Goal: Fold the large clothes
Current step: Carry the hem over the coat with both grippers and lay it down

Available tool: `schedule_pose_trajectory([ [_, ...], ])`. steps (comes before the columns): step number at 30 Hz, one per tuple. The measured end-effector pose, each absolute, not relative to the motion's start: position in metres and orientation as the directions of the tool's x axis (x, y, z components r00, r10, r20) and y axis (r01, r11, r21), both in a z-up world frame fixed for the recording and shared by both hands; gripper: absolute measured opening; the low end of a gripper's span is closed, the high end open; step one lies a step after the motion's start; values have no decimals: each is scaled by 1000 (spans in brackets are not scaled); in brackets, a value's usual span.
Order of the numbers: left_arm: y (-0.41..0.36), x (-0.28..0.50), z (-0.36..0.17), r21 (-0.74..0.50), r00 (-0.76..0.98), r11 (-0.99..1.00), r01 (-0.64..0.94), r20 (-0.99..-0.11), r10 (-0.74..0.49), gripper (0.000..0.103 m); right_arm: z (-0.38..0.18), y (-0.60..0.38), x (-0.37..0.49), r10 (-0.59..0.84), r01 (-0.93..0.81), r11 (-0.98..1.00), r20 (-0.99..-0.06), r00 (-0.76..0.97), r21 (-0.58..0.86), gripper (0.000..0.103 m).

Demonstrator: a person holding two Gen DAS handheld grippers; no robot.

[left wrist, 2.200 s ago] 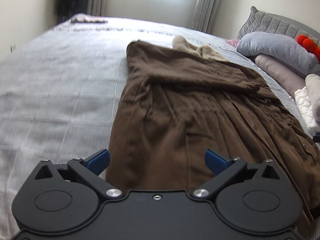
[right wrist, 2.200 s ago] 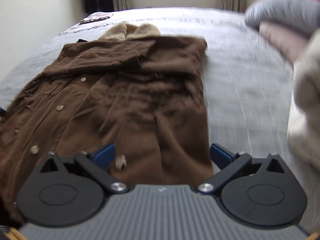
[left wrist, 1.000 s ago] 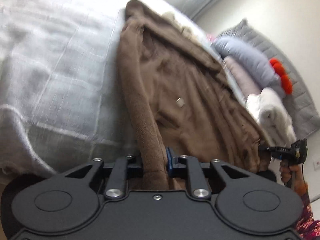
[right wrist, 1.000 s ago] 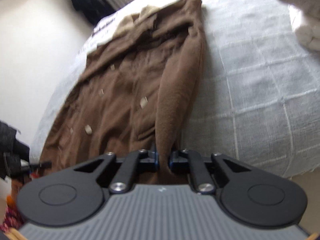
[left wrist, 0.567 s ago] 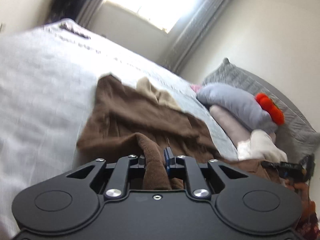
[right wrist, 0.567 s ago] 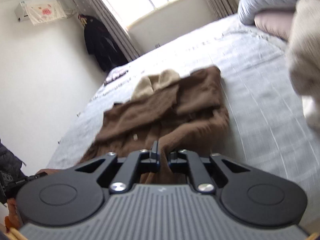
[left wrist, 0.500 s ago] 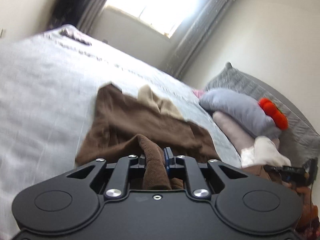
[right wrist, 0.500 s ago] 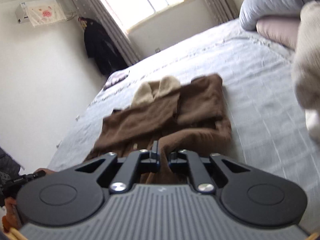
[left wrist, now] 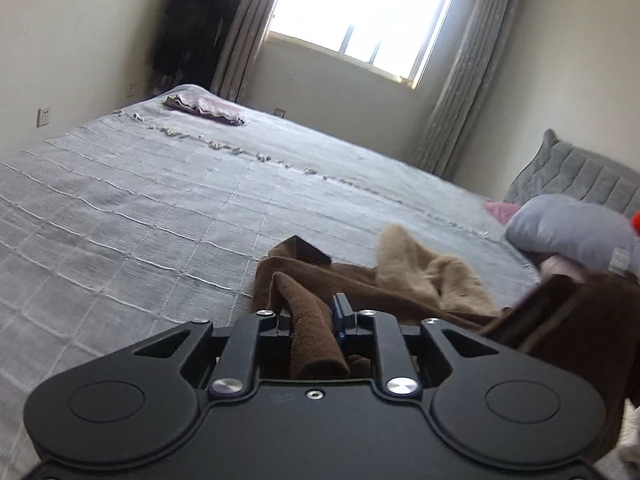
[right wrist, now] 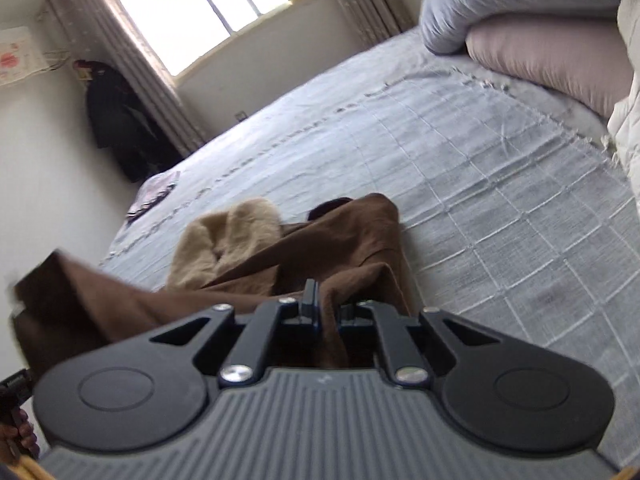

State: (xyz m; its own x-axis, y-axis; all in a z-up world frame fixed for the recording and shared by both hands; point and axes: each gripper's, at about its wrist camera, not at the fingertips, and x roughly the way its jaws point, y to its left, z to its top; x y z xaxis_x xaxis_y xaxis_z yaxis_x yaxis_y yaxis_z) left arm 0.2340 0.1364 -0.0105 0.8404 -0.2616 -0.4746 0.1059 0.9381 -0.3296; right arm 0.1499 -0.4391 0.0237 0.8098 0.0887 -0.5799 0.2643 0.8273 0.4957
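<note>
Two claws each pinch a fold of the brown fleece coat (left wrist: 316,332). The left claw (left wrist: 318,320) grips a thick roll of its hem, jaws narrow and just eased apart a little, cloth between them. The right claw (right wrist: 320,308) is clamped tight on another hem fold. The coat lies bunched on the grey checked bedspread (left wrist: 140,216), its tan fur hood (left wrist: 424,276) at one o'clock of the left claw. Grey and pink pillows (right wrist: 532,20) sit at two o'clock in the right wrist view.
</note>
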Motion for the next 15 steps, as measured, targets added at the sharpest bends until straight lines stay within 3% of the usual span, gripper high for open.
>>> schedule_pose_trajectory([
  [2,130,258,-28,-316,812,945,87,-527,-251,30,5,-448,169,81,314,806,-619,781,502,11],
  [3,130,268,-35,-318,801,945,71,-546,-244,38,-3,-452,177,88,327,796,-633,769,509,14],
  [5,130,274,-41,-325,814,945,36,-540,-216,63,-15,-459,188,100,347,780,-651,753,521,21],
  [6,134,273,-39,-324,835,946,14,-517,-189,71,-18,-463,191,111,352,769,-655,747,533,21],
  [7,136,271,-36,-310,863,951,-7,-482,-151,87,-19,-467,192,129,352,756,-654,746,551,21],
  [9,142,267,-25,-289,890,957,4,-436,-135,91,-18,-475,192,164,343,738,-647,745,581,21],
  [15,155,262,-18,-261,874,963,61,-451,-178,92,14,-480,180,187,275,758,-602,777,591,25],
])
